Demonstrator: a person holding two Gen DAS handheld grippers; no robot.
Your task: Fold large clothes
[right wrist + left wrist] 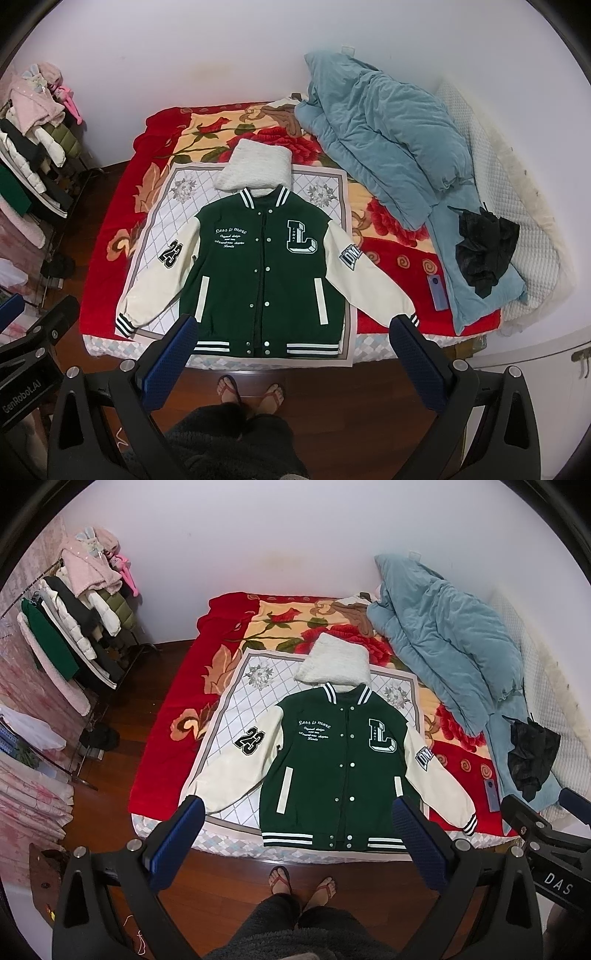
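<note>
Jacket (332,771): flat on bed, ahead of both, collar far.
Left hand-held gripper (295,834): apart, empty.
Right hand-held gripper (291,350): apart, empty.

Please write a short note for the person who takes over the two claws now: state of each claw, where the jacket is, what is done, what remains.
Left claw: open, holding nothing, raised above the foot of the bed.
Right claw: open, holding nothing, raised at the same edge.
Green varsity jacket: lying flat, front up and snapped shut on the quilted mat; both cream sleeves spread out, white hood laid above the collar.
Done: jacket spread out flat.
Left: all folding, no fold made yet. Probably sleeves in first, then hood and body.
Beside it: blue duvet, black cloth.
</note>
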